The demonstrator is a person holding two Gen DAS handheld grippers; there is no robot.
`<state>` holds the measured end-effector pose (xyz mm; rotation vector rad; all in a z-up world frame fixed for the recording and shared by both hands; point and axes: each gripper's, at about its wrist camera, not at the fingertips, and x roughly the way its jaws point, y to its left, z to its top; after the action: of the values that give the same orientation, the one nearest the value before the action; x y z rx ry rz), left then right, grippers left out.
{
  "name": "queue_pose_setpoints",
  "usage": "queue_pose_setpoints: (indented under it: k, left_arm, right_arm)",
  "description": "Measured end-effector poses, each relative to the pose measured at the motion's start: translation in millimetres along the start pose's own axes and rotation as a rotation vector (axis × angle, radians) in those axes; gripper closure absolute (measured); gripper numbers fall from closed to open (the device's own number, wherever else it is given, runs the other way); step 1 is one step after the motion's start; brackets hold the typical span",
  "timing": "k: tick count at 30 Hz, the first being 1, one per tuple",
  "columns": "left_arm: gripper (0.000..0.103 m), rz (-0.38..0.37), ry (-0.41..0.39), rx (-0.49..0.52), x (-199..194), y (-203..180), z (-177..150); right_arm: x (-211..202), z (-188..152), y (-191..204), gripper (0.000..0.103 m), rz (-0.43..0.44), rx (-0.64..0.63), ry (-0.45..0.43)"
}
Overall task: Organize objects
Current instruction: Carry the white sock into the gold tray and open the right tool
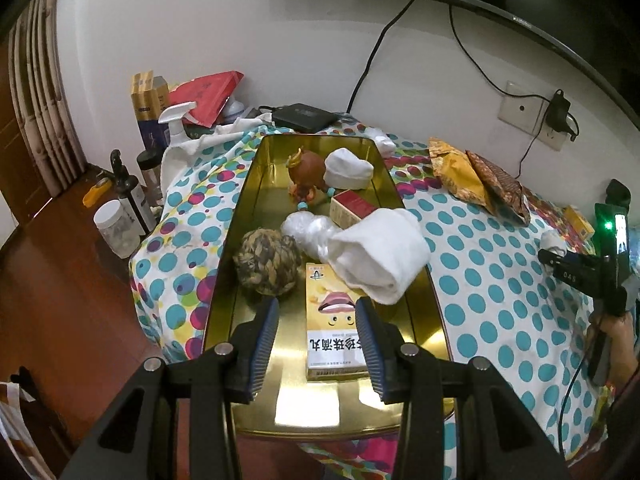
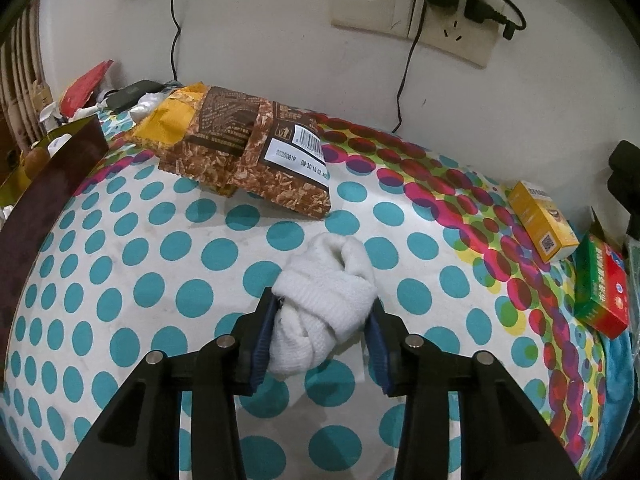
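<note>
At the centre of the right wrist view, our right gripper [image 2: 322, 320] brackets a rolled white sock bundle [image 2: 326, 298] lying on the polka-dot tablecloth [image 2: 160, 264], its blue pads [image 2: 264, 332] against the bundle's two flanks; we judge it pinched or very near so, though the cloth barely dents. The knitted roll looks light, soft and springy, so we expect it to squash and not slip; the thick middle, where the outer cuff wraps round, seems the safest hold, since the looser end nearest the lens could unroll.

In the left wrist view, our left gripper [image 1: 316, 340] hovers with fingers spread and empty over the near end of the gold metal tray [image 1: 256, 184]. Below it lies a yellow medicine box with a cartoon mouth [image 1: 332, 336]. Higher in that frame the tray already holds a braided rope ball [image 1: 266, 266], a larger folded white sock [image 1: 380, 254], a crumpled clear plastic wad [image 1: 306, 230], a red-topped small box [image 1: 352, 208], a brown figurine with turquoise beads [image 1: 306, 174] and a white knitted cap [image 1: 348, 168].

Free floor in the tray is scarce. On the cloth, the brown snack packet [image 2: 256, 152] sits above the bundle, and a yellow carton [image 2: 542, 220] and green-and-red box [image 2: 602, 296] crowd the right edge.
</note>
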<state>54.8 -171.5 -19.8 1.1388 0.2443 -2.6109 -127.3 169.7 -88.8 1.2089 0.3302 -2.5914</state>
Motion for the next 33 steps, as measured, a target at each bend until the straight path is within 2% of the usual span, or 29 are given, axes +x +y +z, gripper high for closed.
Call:
queue_pose_setpoints:
  k: [6, 13, 18, 21, 25, 29, 33]
  left_arm:
    - [0.062, -0.039, -0.006, -0.030, 5, 13, -3]
    - [0.062, -0.001, -0.050, -0.027, 3, 36, 0]
    - [0.062, -0.003, -0.062, -0.053, 1, 56, 4]
    - [0.062, -0.006, -0.067, -0.087, 1, 68, 5]
    - [0.062, -0.014, -0.084, -0.154, 2, 80, 7]
    - [0.062, -0.003, -0.119, -0.170, 3, 81, 13]
    - [0.062, -0.016, -0.101, -0.188, 12, 77, 21]
  right_arm:
    - [-5, -1, 5, 0.064, 0.006, -0.017, -0.021]
    - [-6, 0, 14, 0.064, -0.006, -0.061, -0.032]
    - [-20, 11, 17, 0.064, 0.060, 0.062, -0.069]
    - [-41, 26, 39, 0.064, 0.141, 0.076, -0.118]
    - [-76, 50, 90, 0.064, 0.245, 0.014, -0.189]
    - [-97, 65, 143, 0.064, 0.352, -0.042, -0.206]
    - [-104, 71, 191, 0.063, 0.426, -0.095, -0.188]
